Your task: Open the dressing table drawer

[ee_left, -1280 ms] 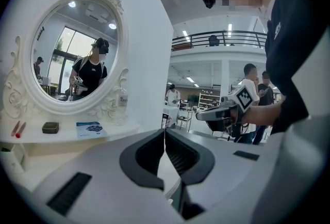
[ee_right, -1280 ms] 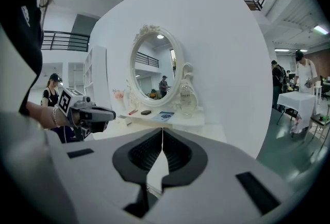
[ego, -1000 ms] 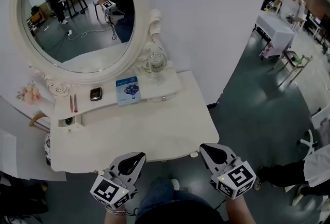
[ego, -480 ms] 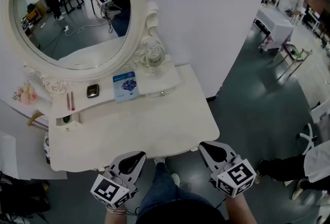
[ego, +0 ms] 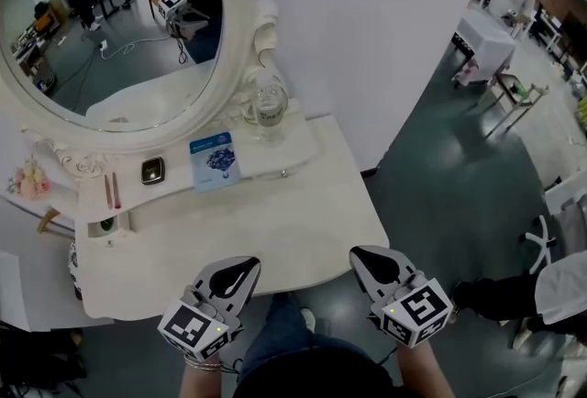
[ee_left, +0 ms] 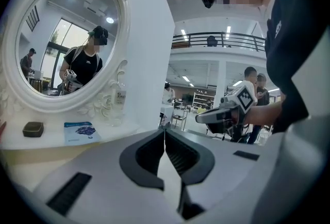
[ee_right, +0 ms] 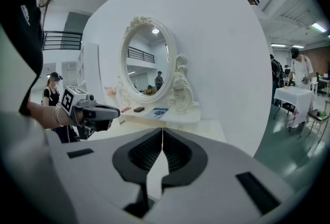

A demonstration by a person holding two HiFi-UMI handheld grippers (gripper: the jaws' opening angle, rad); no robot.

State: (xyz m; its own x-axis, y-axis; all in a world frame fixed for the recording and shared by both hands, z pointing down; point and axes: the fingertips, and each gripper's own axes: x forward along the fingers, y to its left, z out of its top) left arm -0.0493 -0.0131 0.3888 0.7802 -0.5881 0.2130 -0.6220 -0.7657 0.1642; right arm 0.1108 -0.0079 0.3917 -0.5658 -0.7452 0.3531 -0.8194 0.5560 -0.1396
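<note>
Nothing of the task looked done: the shallow white drawer (ego: 295, 165) with its small round knob (ego: 283, 173), set in the raised shelf at the far side of the white dressing-table bench (ego: 275, 236) below the clear glass bottle (ego: 266, 103), appeared fully shut. The left hand-held gripper (ego: 244, 267) and the right hand-held gripper (ego: 360, 256) hovered at the bench's near edge, well apart from that knob; each was clenched, jaws together on nothing; reaching, gripping the knob and pulling all seemed left to do.
</note>
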